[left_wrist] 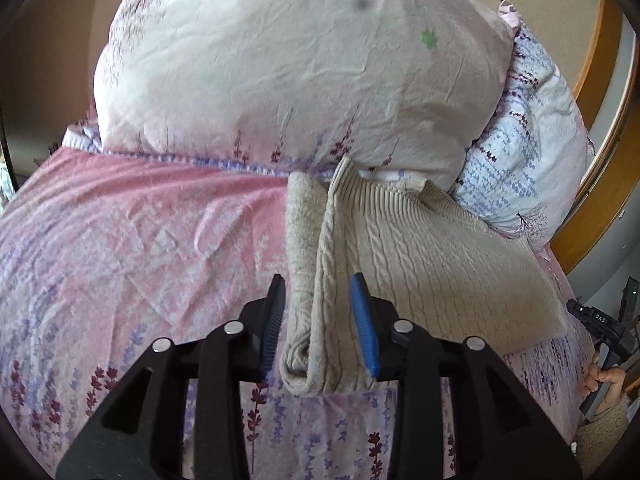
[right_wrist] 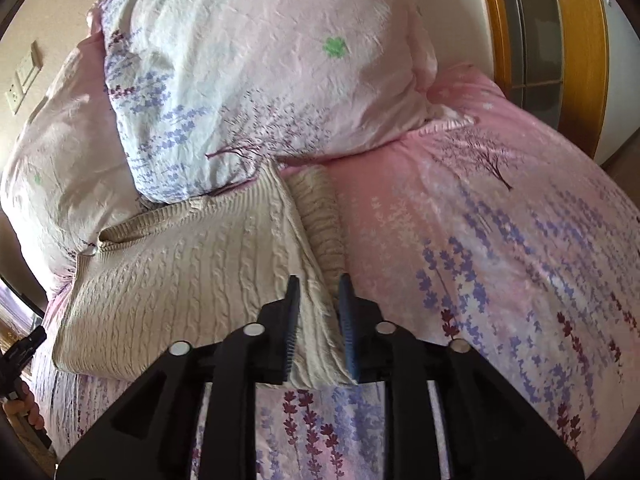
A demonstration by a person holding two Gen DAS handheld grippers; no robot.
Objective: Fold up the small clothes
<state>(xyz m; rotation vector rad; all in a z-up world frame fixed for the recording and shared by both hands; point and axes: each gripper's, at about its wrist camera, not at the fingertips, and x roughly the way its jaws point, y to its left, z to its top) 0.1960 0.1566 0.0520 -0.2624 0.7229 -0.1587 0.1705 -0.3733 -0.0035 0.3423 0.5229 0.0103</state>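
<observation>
A cream cable-knit sweater [left_wrist: 432,264] lies on the pink floral bedspread [left_wrist: 132,240], its far end against the pillows. Its left side is folded over into a thick roll. My left gripper [left_wrist: 318,286] straddles that folded left edge, with its jaws partly open and cloth between the blue pads. In the right wrist view the sweater [right_wrist: 180,276] lies to the left, with its right side folded over. My right gripper [right_wrist: 318,288] has its jaws close around that folded right edge, and cloth fills the gap.
Two large floral pillows [left_wrist: 288,64] [right_wrist: 256,80] stand at the head of the bed behind the sweater. A wooden window frame [right_wrist: 580,52] is at the right. A wall socket plate [right_wrist: 22,80] is on the left wall. The bedspread [right_wrist: 500,240] stretches out to the right.
</observation>
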